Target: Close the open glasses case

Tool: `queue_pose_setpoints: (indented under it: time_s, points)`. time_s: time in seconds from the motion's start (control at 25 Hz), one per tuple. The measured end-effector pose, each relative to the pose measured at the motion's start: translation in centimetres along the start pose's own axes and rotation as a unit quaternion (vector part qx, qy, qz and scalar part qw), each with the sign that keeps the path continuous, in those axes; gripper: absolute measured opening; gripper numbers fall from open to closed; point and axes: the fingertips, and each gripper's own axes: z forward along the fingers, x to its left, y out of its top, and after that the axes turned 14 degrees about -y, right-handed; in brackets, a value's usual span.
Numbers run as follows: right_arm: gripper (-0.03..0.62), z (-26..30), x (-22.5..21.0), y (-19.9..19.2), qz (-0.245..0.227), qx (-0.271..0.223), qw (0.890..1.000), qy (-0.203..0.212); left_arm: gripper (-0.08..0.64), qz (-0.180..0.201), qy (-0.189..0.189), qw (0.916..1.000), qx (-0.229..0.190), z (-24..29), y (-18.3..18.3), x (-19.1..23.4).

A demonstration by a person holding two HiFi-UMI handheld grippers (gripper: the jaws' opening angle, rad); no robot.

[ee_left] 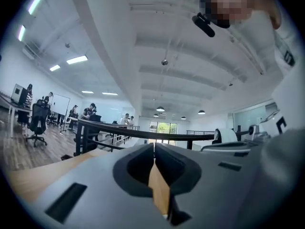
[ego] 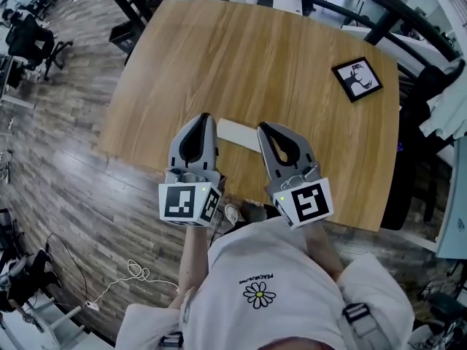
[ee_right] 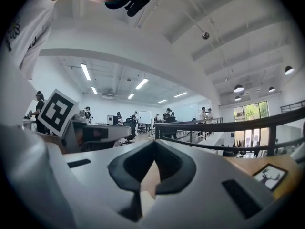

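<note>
**Ana:** Tongs first. How do they stand?

**Ben:** Left tongs (ego: 206,119) are pressed together at the tips with nothing between them. Right tongs (ego: 263,128) are the same, tips meeting and empty. Both point level, out over the near edge of the table (ego: 292,42).

**Ana:** Where is the glasses case from them?

**Ben:** The glasses case (ego: 236,133) is the pale flat strip on the table, lower than both pairs and between their tips. Its long axis runs across, from one pair toward the other, slightly slanted. Neither hand looks clearly nearer.

**Ana:** What can't you see?

**Ben:** Its right end is covered by the right tongs, and I cannot tell whether the lid is up or flat. Neither gripper view shows it. A framed picture (ego: 357,79) lies well apart, beyond the right tongs.
</note>
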Motion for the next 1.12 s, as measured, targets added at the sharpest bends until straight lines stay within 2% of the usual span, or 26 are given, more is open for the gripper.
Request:
queue_pose_setpoints:
  time_s: [0.16, 0.52, 0.76, 0.96, 1.12]
  points:
    - [0.008, -1.5, 1.2, -0.1, -0.030, 0.008, 1.000, -0.002, 0.018, 0.003, 0.020, 0.9998, 0.009, -2.9, -0.2, -0.4]
    - [0.008, -2.3, 2.3, 0.6, -0.041, 0.008, 0.999, 0.005, 0.017, 0.009, 0.044, 0.9989, -0.011, -4.7, 1.1, 0.5]
    - [0.006, -2.0, 2.2, 0.5, -0.071, 0.013, 0.997, -0.002, 0.017, 0.001, 0.045, 0.9987, -0.025, -4.7, 1.6, 0.8]
    - [0.008, -1.8, 2.3, 0.3, -0.074, 0.017, 0.997, -0.002, 0.017, 0.004, 0.044, 0.9988, -0.020, -4.7, 1.6, 0.7]
    - [0.006, -1.6, 2.6, -0.3, -0.086, 0.025, 0.996, 0.005, 0.017, -0.012, 0.048, 0.9986, -0.021, -4.8, 1.2, 1.1]
